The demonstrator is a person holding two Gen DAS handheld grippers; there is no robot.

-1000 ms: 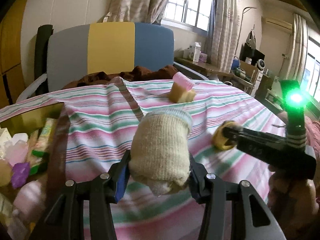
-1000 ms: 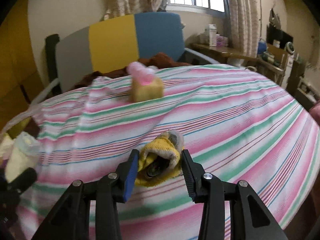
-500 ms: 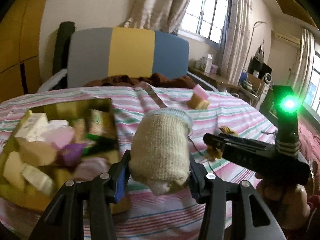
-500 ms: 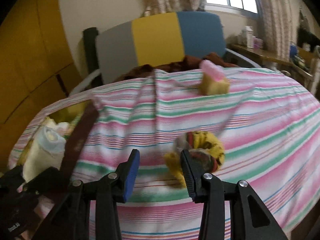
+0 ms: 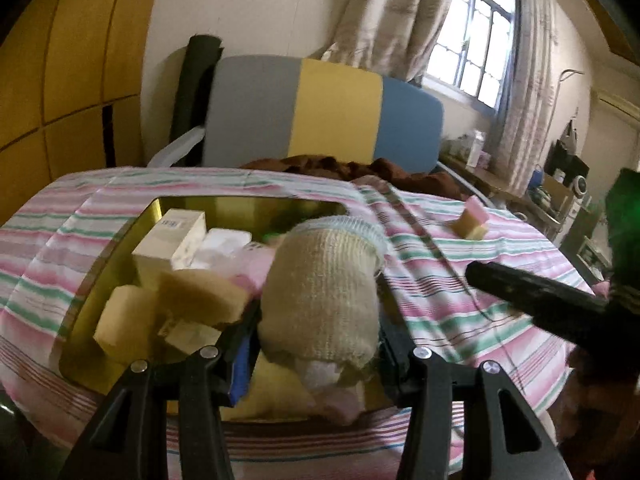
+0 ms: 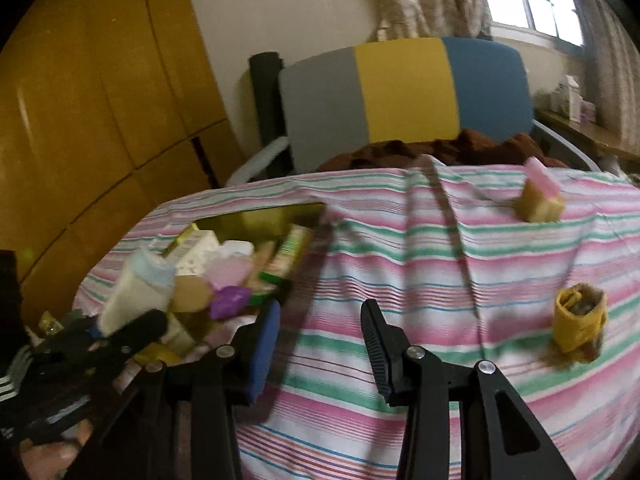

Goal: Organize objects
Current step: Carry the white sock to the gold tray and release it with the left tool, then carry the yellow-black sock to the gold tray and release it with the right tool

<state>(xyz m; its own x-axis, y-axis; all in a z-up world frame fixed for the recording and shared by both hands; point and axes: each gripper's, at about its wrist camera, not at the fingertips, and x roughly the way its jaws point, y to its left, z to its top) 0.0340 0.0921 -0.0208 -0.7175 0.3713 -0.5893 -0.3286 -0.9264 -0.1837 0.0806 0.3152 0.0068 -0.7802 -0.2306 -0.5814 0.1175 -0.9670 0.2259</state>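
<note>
My left gripper (image 5: pixel 316 320) is shut on a rolled cream sock (image 5: pixel 324 284) with a pale blue cuff. It holds the sock over the near end of a gold box (image 5: pixel 120 240) full of small cartons, sponges and soaps. The right wrist view shows the same sock (image 6: pixel 138 288) and left gripper (image 6: pixel 120 332) at the lower left. My right gripper (image 6: pixel 320 320) stands open with nothing between its fingers, just right of the gold box (image 6: pixel 260 216). A rolled yellow sock (image 6: pixel 578 322) lies on the striped sheet, well to its right.
A yellow sponge with a pink block on top (image 6: pixel 538 196) sits far back on the striped bed sheet (image 6: pixel 400 264). A grey, yellow and blue headboard (image 6: pixel 400 92) and a brown blanket (image 6: pixel 440 152) lie behind. Yellow cupboards (image 6: pixel 100 100) stand on the left.
Both grippers have swung left toward the gold box. The cream sock stays gripped and now hangs over the box. The yellow sock has left the right gripper's jaws and lies off to the right.
</note>
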